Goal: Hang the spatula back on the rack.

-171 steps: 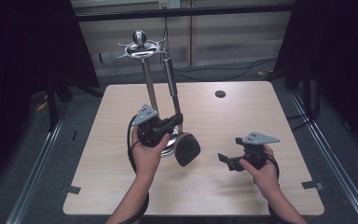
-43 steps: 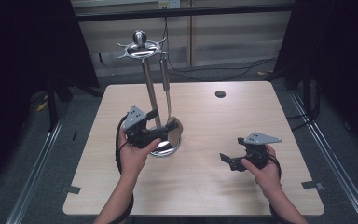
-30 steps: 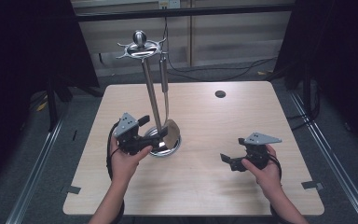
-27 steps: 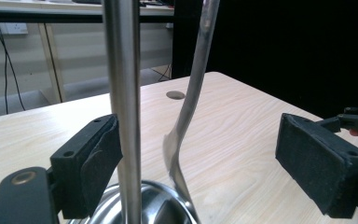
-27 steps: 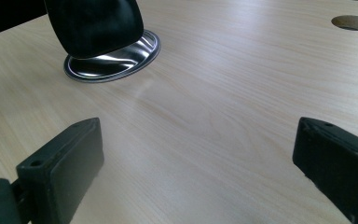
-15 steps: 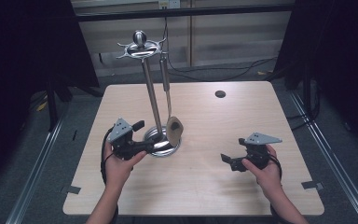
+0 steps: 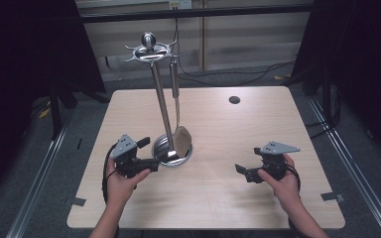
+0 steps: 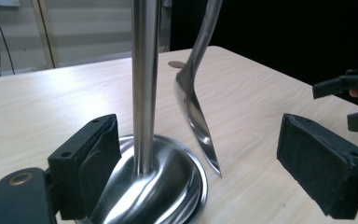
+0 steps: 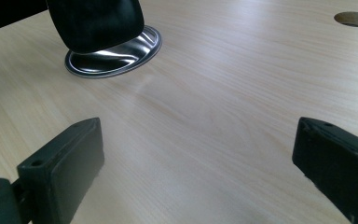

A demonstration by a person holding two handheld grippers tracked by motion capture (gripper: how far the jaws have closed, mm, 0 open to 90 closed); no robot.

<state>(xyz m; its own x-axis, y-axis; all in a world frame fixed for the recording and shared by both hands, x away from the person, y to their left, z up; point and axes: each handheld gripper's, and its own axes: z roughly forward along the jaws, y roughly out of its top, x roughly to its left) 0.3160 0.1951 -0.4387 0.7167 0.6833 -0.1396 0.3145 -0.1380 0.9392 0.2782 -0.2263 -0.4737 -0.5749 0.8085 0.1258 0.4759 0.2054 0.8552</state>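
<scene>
A polished steel stand (image 7: pixel 161 104) rises from a round base (image 7: pixel 164 157) in the middle of the table. A metal spoon (image 7: pixel 181 139) hangs from a hook at the stand's top, its bowl just above the base. My left gripper (image 7: pixel 149 153) sits low just left of the base, open and holding nothing. In the left gripper view the pole (image 8: pixel 144 84) and the spoon (image 8: pixel 196 116) stand between my wide-apart pads (image 8: pixel 89 165). My right gripper (image 7: pixel 245 166) rests near the table's front right, open and holding nothing, aimed toward the base (image 9: pixel 116 52).
The light wooden table (image 7: pixel 218 198) has a small round hole (image 7: pixel 234 99) at the back right. Dark curtains and metal floor rails flank the table. The spoon's bowl (image 9: pixel 95 21) hangs dark at the top of the right gripper view.
My left gripper has moved left and down, away from the spoon, to beside the stand's base. The spoon hangs free on the stand. The right hand has kept still.
</scene>
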